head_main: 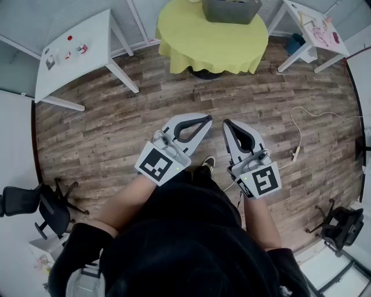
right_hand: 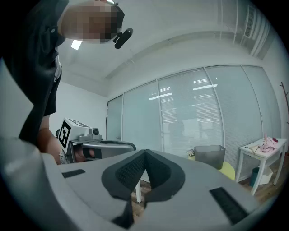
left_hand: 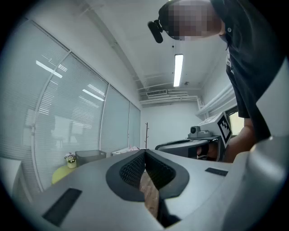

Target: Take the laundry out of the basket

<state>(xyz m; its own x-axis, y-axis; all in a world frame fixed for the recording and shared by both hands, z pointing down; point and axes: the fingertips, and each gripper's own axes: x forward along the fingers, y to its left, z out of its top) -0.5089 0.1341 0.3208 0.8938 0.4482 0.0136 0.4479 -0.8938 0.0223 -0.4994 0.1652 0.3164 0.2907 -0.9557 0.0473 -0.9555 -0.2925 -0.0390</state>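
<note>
**A:** Where do the two grippers sit?

**B:** Just ahead of the person's body, side by side and level over the wooden floor [head_main: 116, 127]. The left gripper [head_main: 206, 120] is a touch toward 11 o'clock and the right gripper [head_main: 227, 123] toward 1 o'clock, with their tips near each other.

**A:** And the fingers?

**B:** The left fingers [left_hand: 128, 171] meet at their tips with nothing between them. The right fingers [right_hand: 126, 170] are pressed together too, also empty.

**A:** What lies around them?

**B:** One office chair [head_main: 49, 206] stands at 8 o'clock and a second chair [head_main: 342, 226] at 4 o'clock. A white cable [head_main: 298, 125] trails on the floor at 3 o'clock.

**A:** And the basket?

**B:** The grey basket [head_main: 232, 10] is at 12 o'clock, well apart from both grippers. It stands on the round tabletop [head_main: 191, 46], which is draped in a yellow-green cloth [head_main: 243, 52]. I cannot tell what is inside it. A white table [head_main: 87, 32] at 10 o'clock carries small items. Another white tabletop [head_main: 307, 17] at 1 o'clock carries a pink cloth [head_main: 324, 26].
</note>
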